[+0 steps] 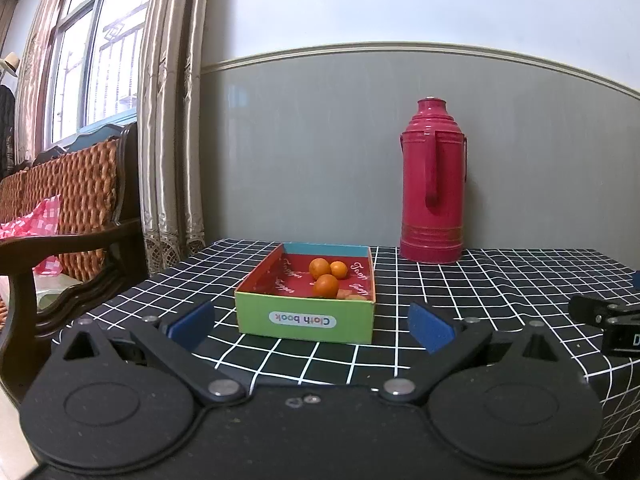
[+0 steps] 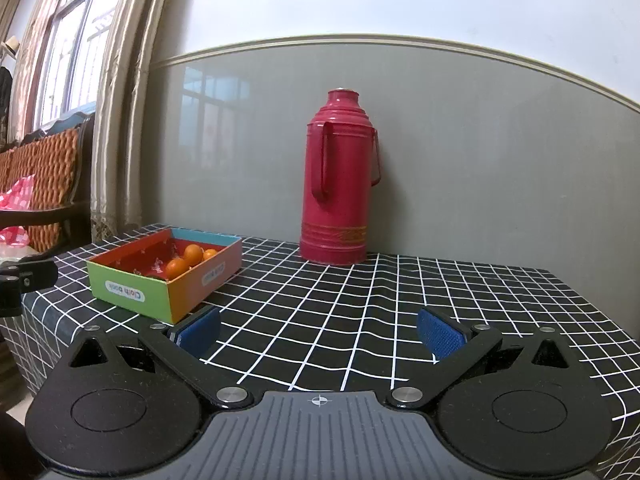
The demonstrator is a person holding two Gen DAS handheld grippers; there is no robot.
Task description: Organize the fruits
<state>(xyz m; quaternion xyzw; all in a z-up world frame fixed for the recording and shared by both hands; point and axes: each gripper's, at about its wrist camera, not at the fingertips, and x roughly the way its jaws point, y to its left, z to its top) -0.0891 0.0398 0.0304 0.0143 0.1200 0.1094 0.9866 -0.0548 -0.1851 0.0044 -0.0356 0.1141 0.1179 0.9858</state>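
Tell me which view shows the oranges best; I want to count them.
The left wrist view: it looks straight into the Cloth book box, showing three oranges apart. In the right wrist view, the oranges overlap, seen obliquely behind the box wall.

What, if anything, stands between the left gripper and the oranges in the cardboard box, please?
Only the box's own green front wall. The left gripper is open right in front of it at table height, and the oranges lie behind that wall, so it would likely have to reach over the rim.
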